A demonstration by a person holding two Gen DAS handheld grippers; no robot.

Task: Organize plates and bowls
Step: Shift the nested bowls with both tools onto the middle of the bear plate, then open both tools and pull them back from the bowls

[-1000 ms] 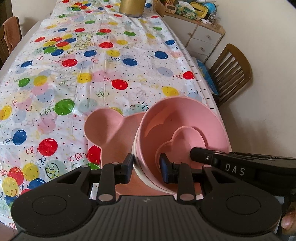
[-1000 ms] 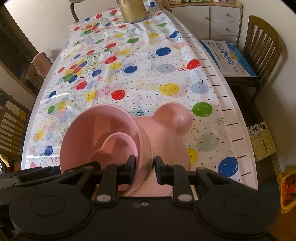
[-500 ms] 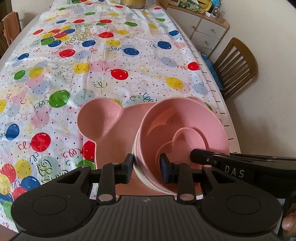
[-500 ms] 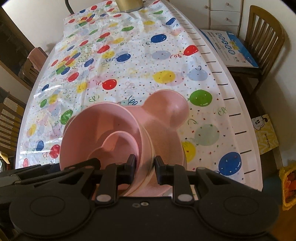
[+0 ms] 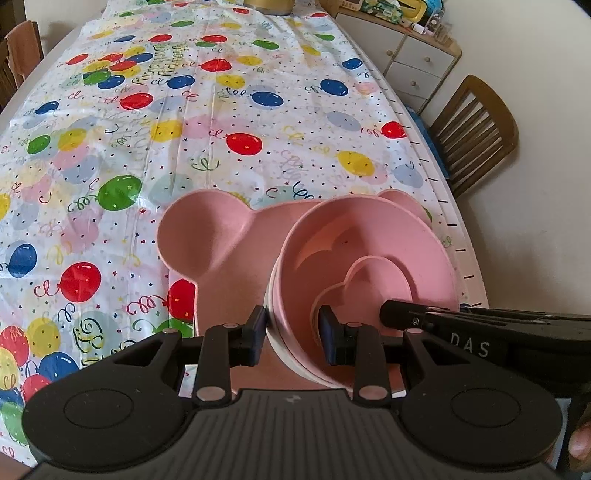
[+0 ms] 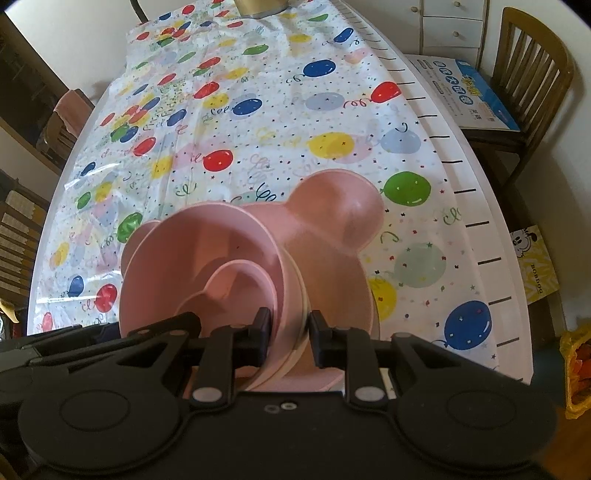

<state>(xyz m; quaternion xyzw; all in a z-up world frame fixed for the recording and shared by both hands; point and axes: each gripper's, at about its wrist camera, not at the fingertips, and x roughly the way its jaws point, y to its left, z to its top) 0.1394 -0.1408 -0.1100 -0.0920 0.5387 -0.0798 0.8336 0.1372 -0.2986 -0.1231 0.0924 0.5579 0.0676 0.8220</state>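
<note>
So I count one bear-shaped pink plate (image 5: 236, 280) lying on the desk (image 5: 155, 122), which is covered by a cloth printed with balloons. On that plate sits a stack of pink bowls (image 5: 369, 236): I make out at least two nested large ones from the doubled rims, with a paler rim under them that I cannot separate cleanly, so the exact number stays uncertain. Inside the top bowl rests one small heart-shaped dish (image 5: 373, 280).

Both of my tools are on the stack. The left gripper (image 5: 293, 330) has its jaws closed across the near wall of the bowls, one finger outside and one inside. The right gripper (image 6: 288, 332) does the same on the opposite side, its jaws clamped over the stacked rims. In the left view the right tool's black arm crosses the bowl and covers part of the heart dish.

The near edge of the plate is hidden behind both tool bodies, and one bear ear is mostly masked by the bowls in each view. A gold object (image 6: 258, 7) at the far end of the desk is cut off by the frame. Two wooden chairs (image 6: 532, 70) and one drawer unit (image 5: 417, 62) stand beside the desk.
</note>
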